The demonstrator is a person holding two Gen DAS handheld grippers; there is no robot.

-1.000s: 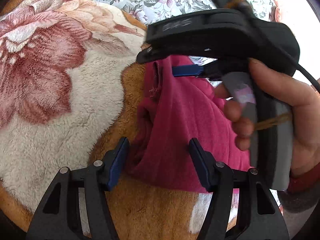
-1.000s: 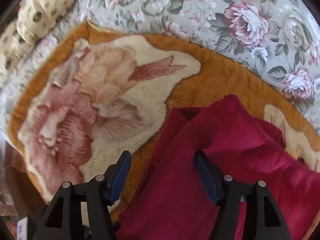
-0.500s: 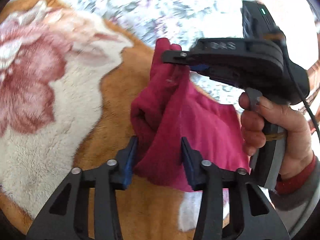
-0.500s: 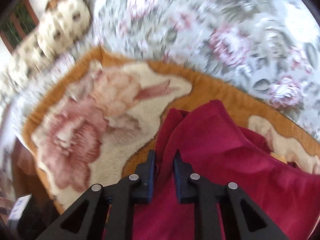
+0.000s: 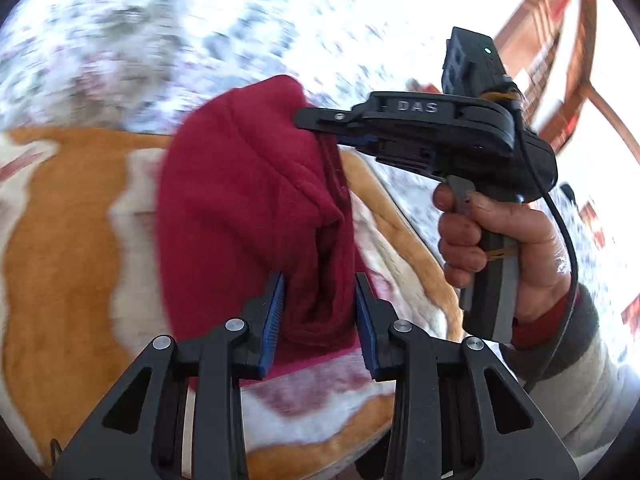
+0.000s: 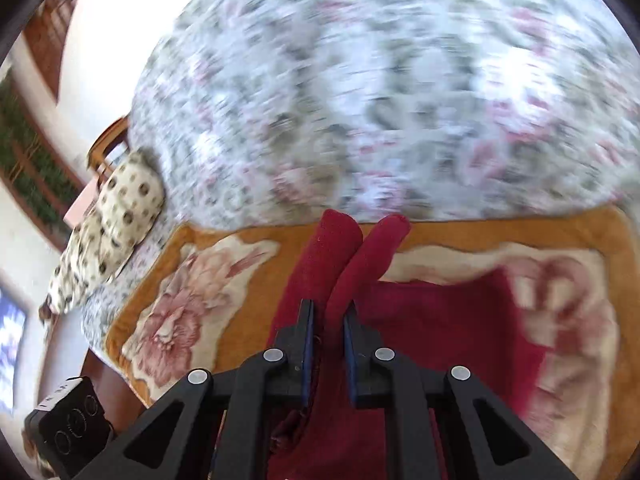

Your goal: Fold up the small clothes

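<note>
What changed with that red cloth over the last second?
Both sets of jaws, open a second ago, have closed on the red garment: the right gripper pinched one edge, the left gripper another, and lifted it off the orange floral blanket. The blanket stayed put.

The only lettering I can read is "DAS", in pale raised capitals on the black top of the right gripper [image 5: 326, 130], seen from the left wrist camera. In the right wrist view, a small black box [image 6: 70, 428] at the lower left carries a white label with marks on it, but they are too small and tilted to make out.
</note>
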